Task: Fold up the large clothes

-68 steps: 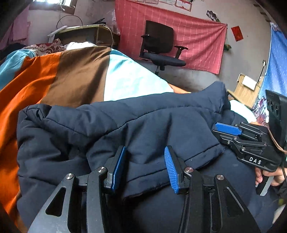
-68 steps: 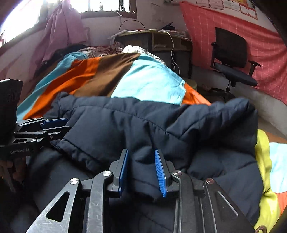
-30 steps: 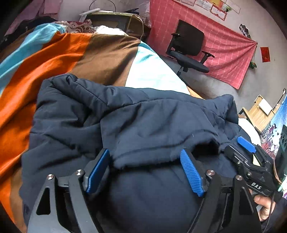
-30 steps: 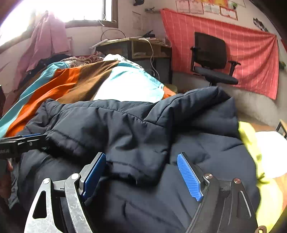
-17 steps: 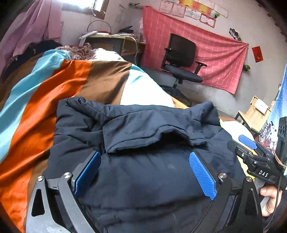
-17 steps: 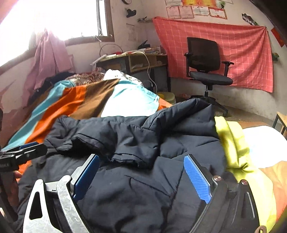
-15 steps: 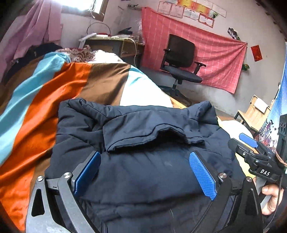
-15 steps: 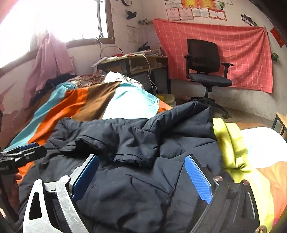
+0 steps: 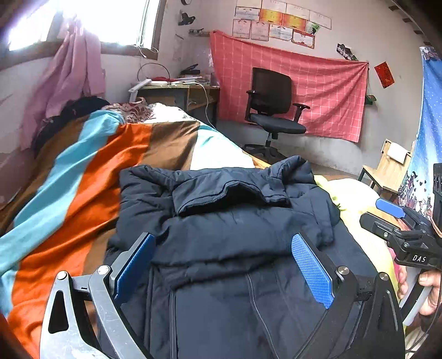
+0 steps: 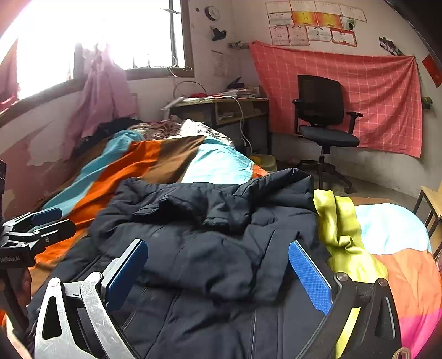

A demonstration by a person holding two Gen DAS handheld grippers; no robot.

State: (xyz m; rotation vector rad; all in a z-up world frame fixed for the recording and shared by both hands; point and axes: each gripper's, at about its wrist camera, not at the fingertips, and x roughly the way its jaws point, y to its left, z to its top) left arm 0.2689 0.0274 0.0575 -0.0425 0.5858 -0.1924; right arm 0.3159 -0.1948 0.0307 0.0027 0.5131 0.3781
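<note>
Navy jacket (image 9: 234, 234) lies folded, puffy, rumpled.

Near part of dark padded jacket (image 9: 237, 276) cut off by bottom edge; wall papers (image 10: 312, 24) too small to read; window (image 10: 91, 36) blown out, nothing discernible beyond.
</note>
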